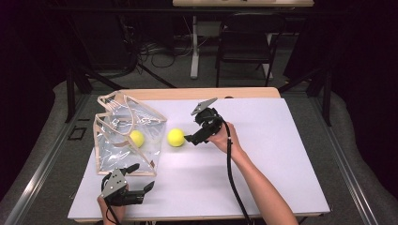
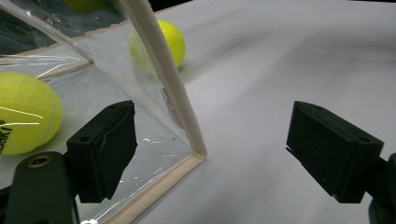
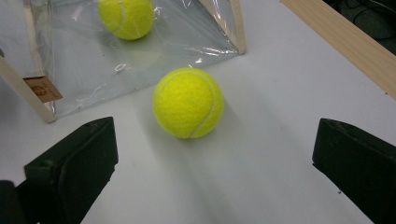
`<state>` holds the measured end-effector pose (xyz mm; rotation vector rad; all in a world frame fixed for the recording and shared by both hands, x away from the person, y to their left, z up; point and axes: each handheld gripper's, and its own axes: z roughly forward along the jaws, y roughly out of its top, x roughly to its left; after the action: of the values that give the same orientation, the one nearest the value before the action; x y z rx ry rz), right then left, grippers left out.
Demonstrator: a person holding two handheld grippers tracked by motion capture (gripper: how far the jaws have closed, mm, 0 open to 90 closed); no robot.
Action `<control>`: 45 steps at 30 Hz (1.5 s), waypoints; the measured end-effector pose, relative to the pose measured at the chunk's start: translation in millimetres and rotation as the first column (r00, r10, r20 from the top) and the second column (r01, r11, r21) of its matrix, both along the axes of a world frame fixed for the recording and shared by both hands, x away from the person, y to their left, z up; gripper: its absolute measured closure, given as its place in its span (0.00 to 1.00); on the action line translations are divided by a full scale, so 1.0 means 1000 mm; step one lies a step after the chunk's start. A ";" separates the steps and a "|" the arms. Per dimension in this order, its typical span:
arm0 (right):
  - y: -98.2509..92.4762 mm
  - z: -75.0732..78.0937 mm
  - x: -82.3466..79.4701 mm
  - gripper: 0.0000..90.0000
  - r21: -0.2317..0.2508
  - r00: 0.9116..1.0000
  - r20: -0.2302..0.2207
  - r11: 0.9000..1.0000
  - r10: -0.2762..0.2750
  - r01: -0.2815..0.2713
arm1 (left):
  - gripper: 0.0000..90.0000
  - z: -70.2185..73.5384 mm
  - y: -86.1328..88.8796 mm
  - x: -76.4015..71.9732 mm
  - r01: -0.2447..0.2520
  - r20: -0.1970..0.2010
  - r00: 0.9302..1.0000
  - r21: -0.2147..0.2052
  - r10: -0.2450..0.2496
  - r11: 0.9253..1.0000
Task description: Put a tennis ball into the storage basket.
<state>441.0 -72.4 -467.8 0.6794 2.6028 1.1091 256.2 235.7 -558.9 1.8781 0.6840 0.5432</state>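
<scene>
Yellow tennis ball [image 3: 188, 103] sits loose on the white table [image 1: 263, 154], just beside the clear bag [image 1: 123, 133] holding a second ball [image 1: 136, 138]. Our right gripper [image 1: 189, 139] spreads wide before it; our left gripper [image 1: 143, 177] gapes at the bag's near corner.

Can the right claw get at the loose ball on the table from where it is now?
Probably yes. The right claw is open, and the ball sits just ahead between its jaws on bare table, outside the bag; nothing lies between them.
</scene>
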 end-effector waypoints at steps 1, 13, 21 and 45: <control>0.002 0.000 0.001 0.00 -0.008 1.000 -0.001 1.000 0.002 -0.002 | 0.18 0.000 0.000 0.000 0.005 0.000 1.000 0.003 -0.005 1.000; 0.022 0.001 0.013 0.00 -0.009 0.999 -0.004 0.999 0.038 -0.038 | 0.18 0.002 -0.001 -0.002 0.017 0.014 1.000 0.009 -0.017 1.000; 0.035 -0.001 0.021 0.00 -0.034 0.998 -0.015 0.997 0.067 -0.067 | 0.18 0.003 0.000 -0.002 0.026 0.014 1.000 0.000 -0.026 1.000; 0.060 -0.044 0.046 0.00 -0.069 0.986 -0.136 0.992 0.092 -0.102 | 0.18 0.003 0.001 -0.002 0.030 0.019 0.999 -0.010 -0.030 1.000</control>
<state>486.9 -12.9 -511.9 0.6361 2.8026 1.0188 254.3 236.4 -556.0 1.8691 0.6447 0.5366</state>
